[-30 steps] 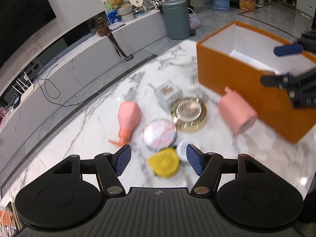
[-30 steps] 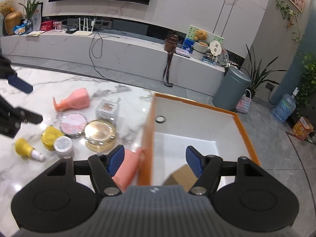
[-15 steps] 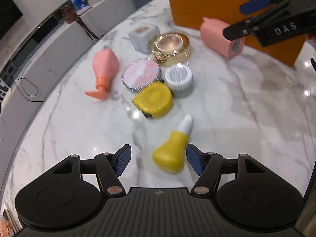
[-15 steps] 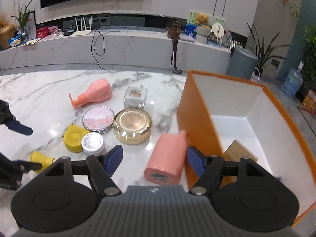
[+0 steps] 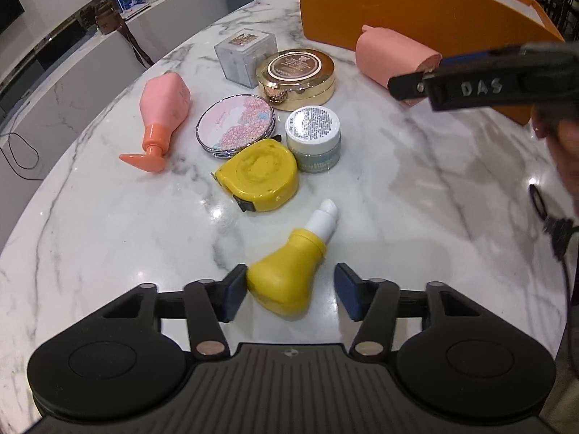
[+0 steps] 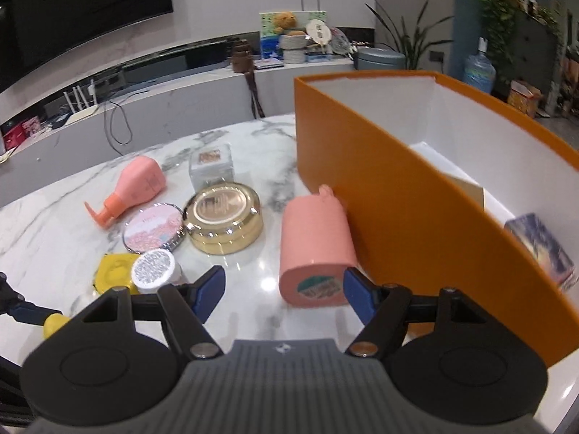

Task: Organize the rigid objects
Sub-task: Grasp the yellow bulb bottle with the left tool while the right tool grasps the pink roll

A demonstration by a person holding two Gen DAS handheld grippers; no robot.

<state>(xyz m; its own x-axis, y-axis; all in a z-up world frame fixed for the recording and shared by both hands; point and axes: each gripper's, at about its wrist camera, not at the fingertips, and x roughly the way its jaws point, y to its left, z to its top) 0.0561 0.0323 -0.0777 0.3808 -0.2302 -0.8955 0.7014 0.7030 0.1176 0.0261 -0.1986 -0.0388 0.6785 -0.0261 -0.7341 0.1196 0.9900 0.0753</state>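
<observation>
My left gripper (image 5: 289, 294) is open, its fingers either side of a yellow dropper bottle (image 5: 286, 276) lying on the marble table (image 5: 416, 188). My right gripper (image 6: 284, 293) is open, just in front of a pink cylinder (image 6: 315, 249) lying against the orange box (image 6: 416, 213). Other items lie in a cluster: a yellow tape measure (image 5: 258, 173), a white-lidded jar (image 5: 315, 137), a round pink compact (image 5: 235, 126), a gold tin (image 5: 295, 74), a clear cube box (image 5: 246, 52) and a pink pump bottle (image 5: 163, 115).
The orange box is open-topped with white walls and holds a patterned box (image 6: 542, 249) and a tan item (image 6: 466, 190). The table's curved edge (image 5: 72, 133) runs along the left. A low white TV bench (image 6: 181, 101) stands beyond the table.
My left gripper has moved forward and down, so the yellow dropper bottle now lies between its fingers. My right gripper has come down and closer to the pink cylinder.
</observation>
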